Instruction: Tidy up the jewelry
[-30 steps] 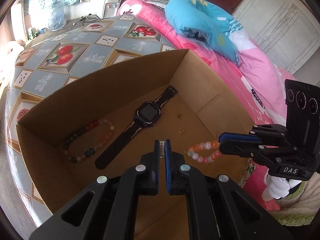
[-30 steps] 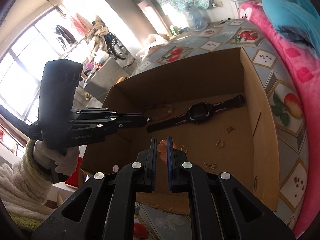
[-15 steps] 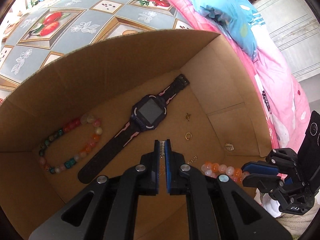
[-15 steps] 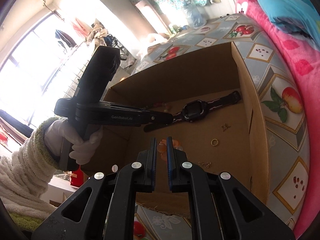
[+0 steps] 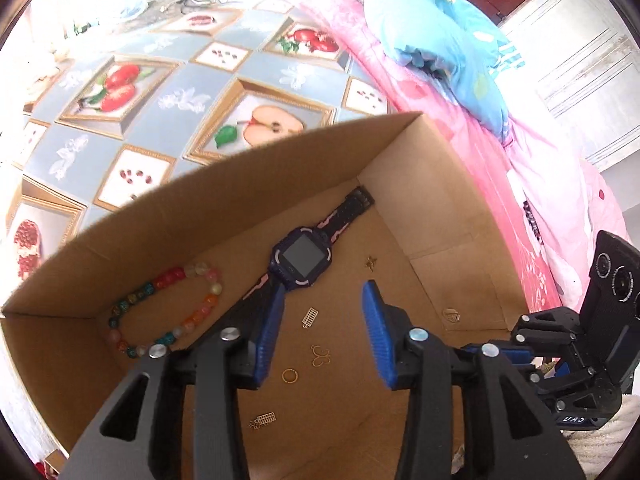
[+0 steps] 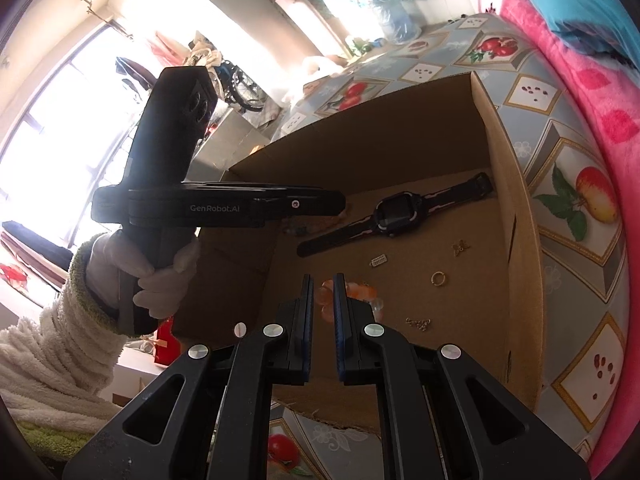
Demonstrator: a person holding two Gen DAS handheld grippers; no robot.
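Jewelry lies loose on the floor of an open cardboard box [image 5: 448, 184]: a dark smartwatch [image 5: 303, 259] runs diagonally from the far right corner toward the box middle, a multicolour bead bracelet [image 5: 168, 312] sits by the left wall, and small gold bits are scattered mid-floor, incl. a tiny abacus-shaped charm [image 5: 309, 317], a butterfly-outline charm [image 5: 320, 355], a plain ring [image 5: 289, 375], a star-like piece [image 5: 371, 262] nearer the right wall and a second abacus charm [image 5: 264, 420] toward the near edge. Left gripper [image 5: 324, 336] hangs over the box floor, jaws have just been opening and stand moderately apart w/ nothing gripped; the first abacus charm lies on the floor under the gap. Right gripper [image 6: 322, 312] is at the box's near edge, jaws nearly closed on an orange-and-clear bead bracelet [image 6: 356, 292], beads bulging out either side of the pads. In the right wrist view a white-gloved hand [image 6: 156, 272] w/ fluffy white sleeve holds the left gripper's handle. Box sits on a fruit-print tablecloth [image 5: 160, 92]; pink bedding [image 5: 532, 184] w/ a blue pillow [image 5: 444, 44] lies beyond its right wall.
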